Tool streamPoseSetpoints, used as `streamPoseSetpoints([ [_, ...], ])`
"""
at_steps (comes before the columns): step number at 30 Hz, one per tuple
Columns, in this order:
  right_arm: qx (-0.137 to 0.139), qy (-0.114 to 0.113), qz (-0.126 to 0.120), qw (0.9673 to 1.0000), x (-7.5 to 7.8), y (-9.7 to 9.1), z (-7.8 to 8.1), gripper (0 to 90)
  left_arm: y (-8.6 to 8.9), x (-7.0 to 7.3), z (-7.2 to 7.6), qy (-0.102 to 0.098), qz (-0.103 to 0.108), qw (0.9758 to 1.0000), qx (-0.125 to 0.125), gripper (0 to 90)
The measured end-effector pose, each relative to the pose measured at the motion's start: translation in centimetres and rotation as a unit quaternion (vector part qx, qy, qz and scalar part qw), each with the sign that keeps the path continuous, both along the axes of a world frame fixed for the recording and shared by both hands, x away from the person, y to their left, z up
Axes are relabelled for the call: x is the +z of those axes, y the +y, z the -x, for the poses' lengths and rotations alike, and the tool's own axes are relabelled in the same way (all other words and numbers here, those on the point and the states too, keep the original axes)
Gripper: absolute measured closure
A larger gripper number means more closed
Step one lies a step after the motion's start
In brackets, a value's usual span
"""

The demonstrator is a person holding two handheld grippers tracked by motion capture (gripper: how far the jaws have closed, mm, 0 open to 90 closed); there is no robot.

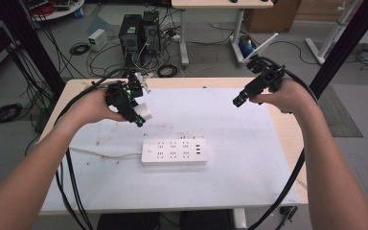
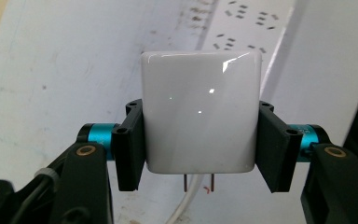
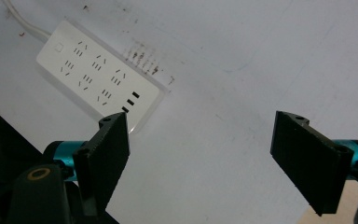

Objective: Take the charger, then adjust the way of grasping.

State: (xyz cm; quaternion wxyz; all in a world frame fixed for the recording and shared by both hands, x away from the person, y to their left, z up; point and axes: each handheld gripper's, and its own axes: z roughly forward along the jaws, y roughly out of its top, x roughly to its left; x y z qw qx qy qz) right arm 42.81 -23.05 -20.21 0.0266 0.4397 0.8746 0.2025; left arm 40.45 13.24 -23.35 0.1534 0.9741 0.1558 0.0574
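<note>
Overhead, the left claw (image 1: 139, 117) hung above the white-covered surface (image 1: 230, 182), clenched on a white charger block (image 1: 145, 113) that sat pinched between its two black pads. From the left claw's own camera the charger block (image 2: 200, 112) was a glossy, rounded cube held squarely by its two sides, with two metal prongs (image 2: 198, 183) sticking out of its lower face toward the surface below. A white power strip (image 1: 174, 152) lay flat near the middle of the surface, below and to the right of the charger and well apart from it, its cord (image 1: 105, 154) trailing off to the left. The right claw (image 1: 238, 100) hovered over the far right part of the surface, released, its jaws standing wide with nothing between them. Its camera looked down on the power strip (image 3: 98, 77), whose end nearest the claw seemed to carry small ports, though they were too small to tell for certain.
</note>
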Motion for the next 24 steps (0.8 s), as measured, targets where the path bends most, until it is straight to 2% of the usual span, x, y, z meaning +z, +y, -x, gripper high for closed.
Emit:
streamPoseSetpoints([
  [3, -0.002, -0.005, 0.0, 1.0, 0.2, -0.1, 0.0, 19.1, -0.9, 1.0, 0.5, -0.005, -0.012, 0.9998, -0.016, 42.4],
  [7, -0.003, -0.007, 0.001, 1.0, 0.3, -0.3, 0.2, 19.1, -1.4, 1.6, 0.8, -0.007, -0.012, 0.9996, -0.025, 42.4],
  [11, -0.005, -0.006, 0.0, 1.0, 0.3, -0.4, 0.4, 19.1, -1.7, 1.9, 1.1, -0.008, -0.016, 0.9994, -0.029, 42.4],
  [17, -0.01, -0.01, -0.008, 0.9999, 0.3, -0.6, 0.6, 19.1, -2.1, 2.2, 1.5, -0.023, -0.01, 0.999, -0.036, 42.4],
  [18, -0.011, -0.007, -0.015, 0.9998, 0.3, -0.7, 0.7, 19.1, -2.2, 2.4, 1.4, -0.024, -0.018, 0.9986, -0.043, 42.4],
  [19, -0.012, -0.006, -0.02, 0.9997, 0.3, -0.7, 0.7, 19.2, -2.3, 2.3, 1.5, -0.026, -0.01, 0.9989, -0.038, 42.4],
  [22, -0.012, 0.0, -0.031, 0.9994, 0.3, -0.8, 0.8, 19.2, -2.6, 2.4, 1.5, -0.031, -0.003, 0.9985, -0.046, 42.4],
  [24, -0.013, 0.002, -0.03, 0.9995, 0.3, -0.7, 0.9, 19.2, -2.9, 2.3, 1.6, -0.033, -0.005, 0.998, -0.054, 42.4],
])
